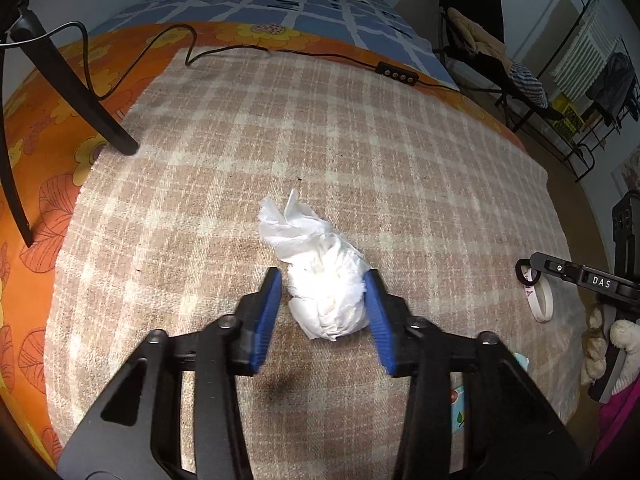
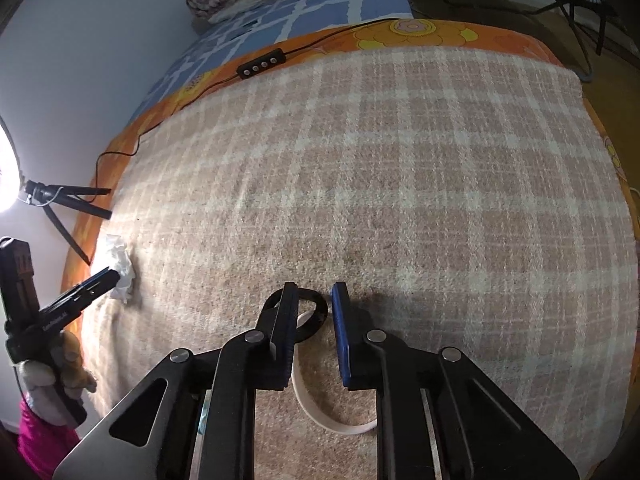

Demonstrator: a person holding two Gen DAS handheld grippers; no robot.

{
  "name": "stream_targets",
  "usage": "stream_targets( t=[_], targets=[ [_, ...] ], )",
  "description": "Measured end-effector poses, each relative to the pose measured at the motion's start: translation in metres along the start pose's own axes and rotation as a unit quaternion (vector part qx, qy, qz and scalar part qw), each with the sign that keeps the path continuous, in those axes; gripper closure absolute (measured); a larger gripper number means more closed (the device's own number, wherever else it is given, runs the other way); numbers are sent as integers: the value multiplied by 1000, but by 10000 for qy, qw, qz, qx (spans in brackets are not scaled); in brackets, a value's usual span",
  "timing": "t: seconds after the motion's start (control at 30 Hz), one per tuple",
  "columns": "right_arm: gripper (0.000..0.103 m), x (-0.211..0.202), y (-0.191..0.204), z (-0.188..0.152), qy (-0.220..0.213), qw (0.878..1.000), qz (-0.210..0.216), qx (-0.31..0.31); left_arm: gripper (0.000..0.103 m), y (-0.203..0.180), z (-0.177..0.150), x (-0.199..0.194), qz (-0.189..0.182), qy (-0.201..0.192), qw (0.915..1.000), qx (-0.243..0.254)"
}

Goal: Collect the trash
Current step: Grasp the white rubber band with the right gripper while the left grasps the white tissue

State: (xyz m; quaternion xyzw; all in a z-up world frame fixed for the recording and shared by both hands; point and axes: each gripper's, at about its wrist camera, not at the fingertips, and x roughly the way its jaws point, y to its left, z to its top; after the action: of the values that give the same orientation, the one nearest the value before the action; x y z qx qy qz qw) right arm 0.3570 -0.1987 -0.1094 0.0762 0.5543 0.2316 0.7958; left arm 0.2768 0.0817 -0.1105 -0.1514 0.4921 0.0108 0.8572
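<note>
A crumpled white tissue (image 1: 298, 226) lies on the beige plaid blanket (image 1: 320, 128). My left gripper (image 1: 324, 280) is open, its blue pads on either side of the wad's near end; the right pad touches it and the left pad is just off it. The right wrist view shows the same tissue (image 2: 120, 264) at the far left. My right gripper (image 2: 315, 293) stands narrowly open over a black hair tie (image 2: 318, 312), with its left finger lying across the ring. A white wristband (image 2: 320, 418) lies just under it.
A black tripod's legs (image 1: 80, 84) stand at the blanket's left edge, under a bright ring light (image 2: 5, 168). A cable with an inline controller (image 1: 396, 74) crosses the far orange sheet. A folding chair and a drying rack (image 1: 600, 80) stand past the bed's right side.
</note>
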Motion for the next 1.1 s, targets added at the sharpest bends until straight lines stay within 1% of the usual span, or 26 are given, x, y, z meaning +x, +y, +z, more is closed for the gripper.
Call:
stream_targets(
  t=[0.03,0.07,0.1,0.13,0.27,0.43,0.57,0.7,0.83,1.1],
  targets=[
    [88,1,1,0,2,10000,-27,-30,69,-1,0,0,7,1,10000,37],
    [90,2,1,0,3,10000,-52,-55,70,-1,-1,-1,19,-19,10000,56],
    [97,2,2,0,3,9999,-83,-73,71,-2,-1,-1,30,-38,10000,87],
    [97,2,2,0,-9,10000,-77,-61,74,-3,-2,-1,45,-42,9999,117],
    [99,-3,5,2,-173,9998,28,10,77,-5,-2,-3,41,-89,9999,118],
    [99,-16,12,3,-391,9992,124,14,80,-4,-2,-11,12,-170,9998,129],
    [99,-29,25,0,-537,9983,192,-88,80,-4,-3,-23,-46,-263,9996,126],
    [99,-42,45,-11,-644,9973,147,-324,80,-6,-7,-41,-71,-399,9990,202],
    [99,-56,63,-24,-722,9956,170,-571,80,-8,-16,-61,-196,-481,9983,244],
    [99,-91,99,-67,-861,9913,341,-930,80,-19,-47,-111,-357,-671,9957,526]
  ],
)
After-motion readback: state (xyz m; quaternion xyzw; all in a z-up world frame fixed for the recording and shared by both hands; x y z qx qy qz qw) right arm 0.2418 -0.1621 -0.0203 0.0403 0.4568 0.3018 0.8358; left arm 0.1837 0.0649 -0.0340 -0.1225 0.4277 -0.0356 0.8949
